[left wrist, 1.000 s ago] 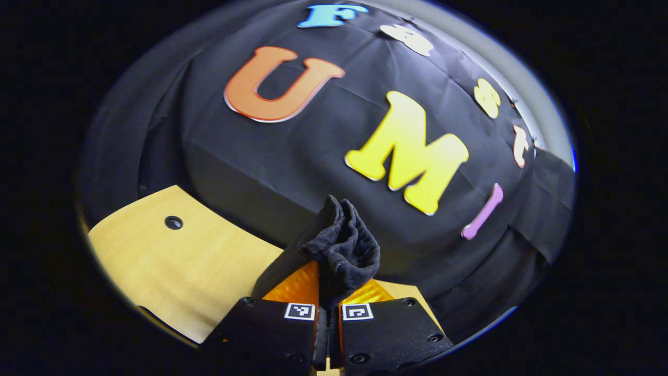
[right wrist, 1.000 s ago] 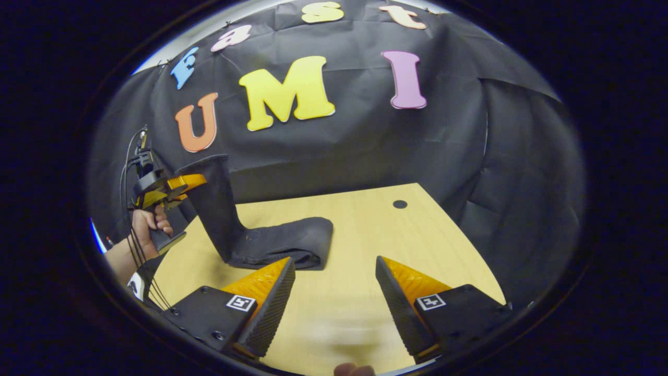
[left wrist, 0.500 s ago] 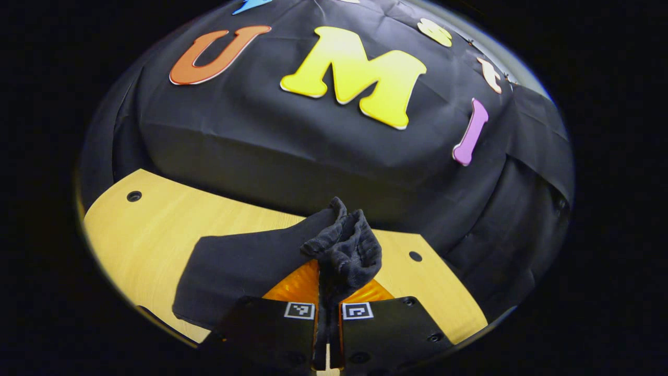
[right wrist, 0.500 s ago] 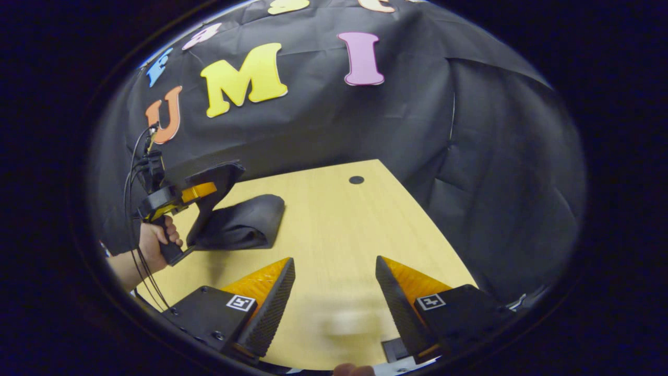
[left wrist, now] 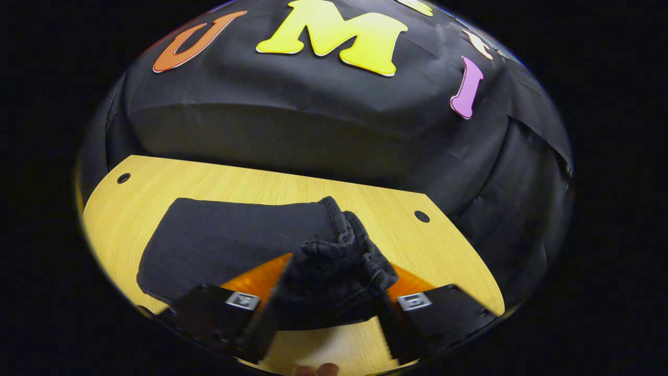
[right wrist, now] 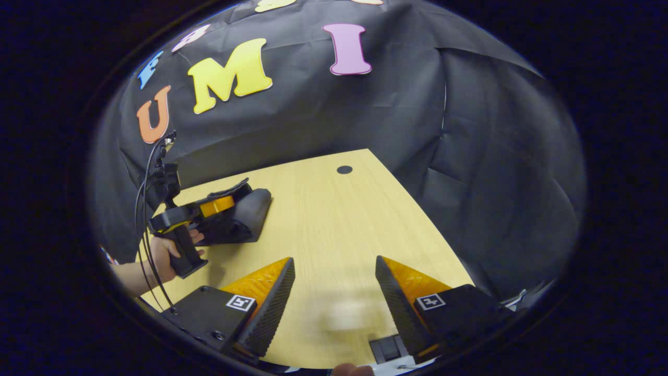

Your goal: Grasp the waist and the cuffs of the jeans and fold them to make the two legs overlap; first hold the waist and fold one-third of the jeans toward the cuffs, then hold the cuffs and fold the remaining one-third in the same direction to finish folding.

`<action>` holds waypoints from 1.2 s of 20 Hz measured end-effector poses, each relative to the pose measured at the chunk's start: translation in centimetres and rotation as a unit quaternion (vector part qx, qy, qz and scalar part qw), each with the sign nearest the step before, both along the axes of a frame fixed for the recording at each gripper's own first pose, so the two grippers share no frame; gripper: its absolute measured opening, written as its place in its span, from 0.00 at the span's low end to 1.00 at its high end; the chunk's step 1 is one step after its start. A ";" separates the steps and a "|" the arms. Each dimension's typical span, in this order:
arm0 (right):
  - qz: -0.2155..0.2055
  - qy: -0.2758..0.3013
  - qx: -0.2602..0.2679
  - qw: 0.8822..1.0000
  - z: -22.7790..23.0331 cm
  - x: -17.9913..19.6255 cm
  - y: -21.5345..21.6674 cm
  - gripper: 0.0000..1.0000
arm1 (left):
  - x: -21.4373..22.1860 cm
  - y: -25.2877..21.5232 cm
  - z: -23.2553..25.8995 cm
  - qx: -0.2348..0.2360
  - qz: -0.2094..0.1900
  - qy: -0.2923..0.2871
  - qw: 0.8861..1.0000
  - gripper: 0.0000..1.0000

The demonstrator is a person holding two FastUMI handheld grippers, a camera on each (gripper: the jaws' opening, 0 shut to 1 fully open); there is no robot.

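Folded jeans [left wrist: 229, 235] on wooden table [right wrist: 334, 219], left tool [left wrist: 323, 308] spread around bunched cuff, right tool [right wrist: 334, 292] spread, empty

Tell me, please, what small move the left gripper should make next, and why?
Probably draw the left gripper straight back off the jeans. Its jaws stand open with the bunched cuffs lying loose between them, and the cuff end lies over the folded pile on the table, so the last fold looks laid.

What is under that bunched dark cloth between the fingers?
The bunched end of the dark folded jeans lies on lower layers, atop the light wooden table. What lies between the layers is covered.
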State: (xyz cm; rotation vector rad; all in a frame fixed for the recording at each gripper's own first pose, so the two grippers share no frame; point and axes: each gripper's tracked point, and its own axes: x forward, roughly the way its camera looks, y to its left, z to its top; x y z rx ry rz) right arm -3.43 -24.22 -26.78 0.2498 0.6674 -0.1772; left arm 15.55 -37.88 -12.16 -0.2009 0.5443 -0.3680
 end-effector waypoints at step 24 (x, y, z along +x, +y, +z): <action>0.158 -0.252 -0.035 0.954 16.7 9.1 17.2 0.95 | -9.2 18.4 25.0 0.037 0.139 -0.219 0.965 0.98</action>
